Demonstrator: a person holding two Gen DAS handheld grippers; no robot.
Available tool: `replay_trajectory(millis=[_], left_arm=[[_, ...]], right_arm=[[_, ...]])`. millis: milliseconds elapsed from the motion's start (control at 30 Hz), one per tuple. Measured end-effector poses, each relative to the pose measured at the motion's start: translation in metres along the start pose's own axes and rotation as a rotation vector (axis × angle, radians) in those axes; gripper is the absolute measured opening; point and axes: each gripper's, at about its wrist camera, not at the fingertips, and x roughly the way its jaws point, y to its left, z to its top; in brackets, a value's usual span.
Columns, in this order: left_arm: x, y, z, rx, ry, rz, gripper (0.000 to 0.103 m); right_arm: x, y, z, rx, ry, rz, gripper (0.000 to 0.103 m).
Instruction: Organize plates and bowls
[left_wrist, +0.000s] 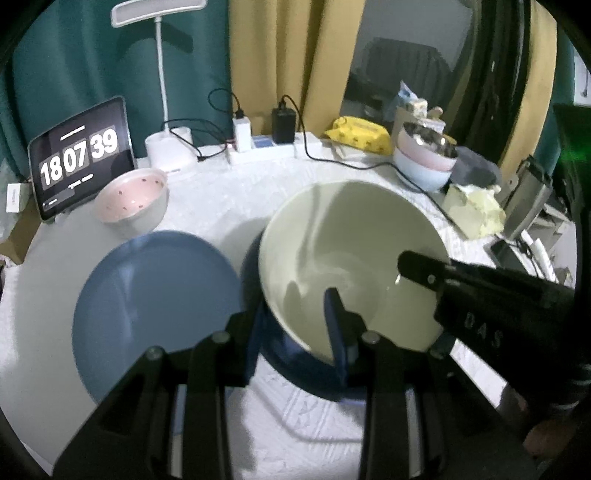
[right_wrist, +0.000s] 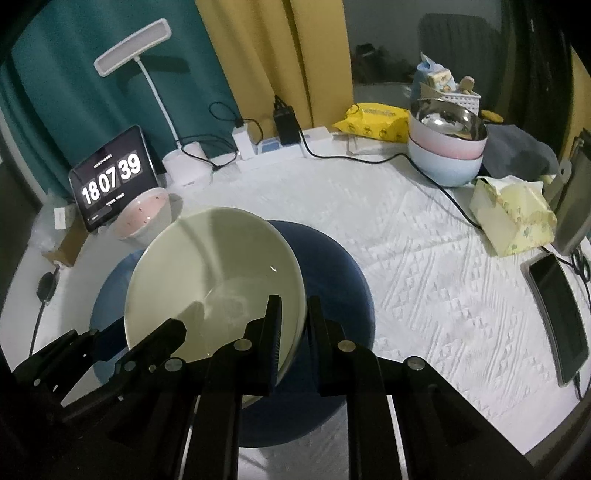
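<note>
Cream bowl (left_wrist: 347, 258) tilted between us: left gripper (left_wrist: 295, 325) and right gripper (right_wrist: 293, 332) both pinching its rim, above dark blue plate (right_wrist: 332, 266).

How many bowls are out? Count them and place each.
5: cream bowl nearest, gripped; pink speckled bowl beside the tablet; steel bowl, pink bowl and pale blue bowl nested at the back right. Others may hide inside.

The cream bowl (left_wrist: 343, 258) (right_wrist: 214, 280) is viewed closely from above by both cameras, from its near-left and near-right rims; the clock tablet (left_wrist: 83, 157) (right_wrist: 112, 177) beyond it is shared.
</note>
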Motion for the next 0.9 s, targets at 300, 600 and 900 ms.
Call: replay_trajectory(millis=[300,600,900], left_arm=[[0.011,-0.005,-0.001,0.011,0.024,0.012,0.033],[0.005,-0.024,-0.002,0.082,-0.013,-0.003,0.032],[-0.004,0.005,0.005,0.015,-0.031,0.019,0.034]], right_arm=[[0.015,-0.016,-0.005,0.024,0.045,-0.011,0.014],[0.014,-0.008,-0.002,-0.009,0.015,-0.032,0.015],[-0.003,-0.018,0.005,-0.005,-0.042,-0.081,0.016]])
